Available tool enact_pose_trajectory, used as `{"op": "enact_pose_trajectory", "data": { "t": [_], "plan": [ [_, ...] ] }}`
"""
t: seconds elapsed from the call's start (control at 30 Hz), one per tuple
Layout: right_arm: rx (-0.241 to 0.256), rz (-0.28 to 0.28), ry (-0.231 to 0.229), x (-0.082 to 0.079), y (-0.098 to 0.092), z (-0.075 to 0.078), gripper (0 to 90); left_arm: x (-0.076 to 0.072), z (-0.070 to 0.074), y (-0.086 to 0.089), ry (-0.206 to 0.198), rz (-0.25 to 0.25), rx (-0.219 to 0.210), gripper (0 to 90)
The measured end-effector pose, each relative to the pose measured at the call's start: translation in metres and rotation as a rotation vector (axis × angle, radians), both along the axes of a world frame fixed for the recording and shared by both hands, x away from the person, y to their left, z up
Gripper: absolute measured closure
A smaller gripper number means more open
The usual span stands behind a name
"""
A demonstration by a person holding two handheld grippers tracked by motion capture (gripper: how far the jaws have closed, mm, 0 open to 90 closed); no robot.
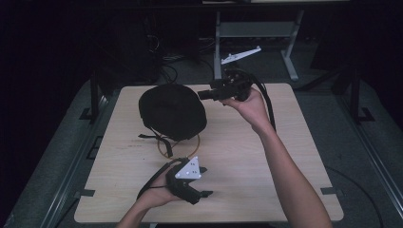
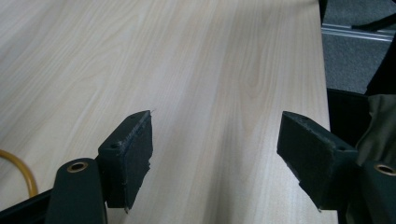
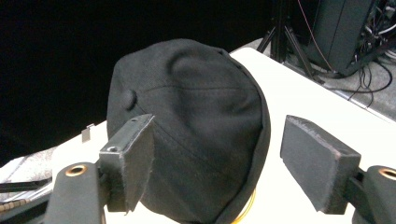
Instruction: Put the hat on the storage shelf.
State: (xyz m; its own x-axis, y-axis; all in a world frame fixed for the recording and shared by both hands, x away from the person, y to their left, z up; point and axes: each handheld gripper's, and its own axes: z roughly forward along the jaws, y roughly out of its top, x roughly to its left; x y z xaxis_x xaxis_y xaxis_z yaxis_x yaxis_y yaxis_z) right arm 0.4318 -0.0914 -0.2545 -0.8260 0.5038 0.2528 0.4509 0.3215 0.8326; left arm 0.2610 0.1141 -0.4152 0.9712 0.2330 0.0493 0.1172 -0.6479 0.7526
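Left gripper (image 1: 205, 194), nearest the camera in the high view, hovers low over the front of the tabletop (image 1: 285, 190) with its 2 jaws spread wide and nothing between them; its own view looks across bare wood grain, with a short arc of yellow cord (image 2: 21, 170) at the lower left. Farther back, the right gripper (image 1: 203, 94) is held above the far edge, pointing toward a black cap (image 1: 172, 110) that lies crown up on the rear left part of the tabletop, with a strap and a yellow loop (image 1: 167, 151) showing at its near side. Seen from the right gripper view, the jaws stand apart to either side of the cap (image 3: 196, 140), which sits just beyond them and appears untouched. Judged from these positions, the work is at its approach stage: neither gripper holds anything, the cap is not yet grasped, and closing on it, lifting and any placing all remain to be done.
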Motion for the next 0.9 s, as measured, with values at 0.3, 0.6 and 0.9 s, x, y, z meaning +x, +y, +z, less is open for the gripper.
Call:
{"op": "enact_pose_trajectory", "data": {
  "t": [0.3,0.6,0.9],
  "plan": [
    [0.005,-0.011,0.012,-0.002,-0.013,-0.005,25.2,0.0,0.001,0.001,0.004,0.016,-0.023,26.7],
    [-0.002,-0.007,0.009,-0.009,-0.025,-0.009,24.1,0.0,-0.001,-0.001,-0.002,0.011,-0.004,25.7],
    [0.0,-0.02,0.014,-0.016,-0.04,-0.014,22.4,0.0,-0.001,-0.002,-0.005,0.007,-0.003,25.4]
  ]
}}
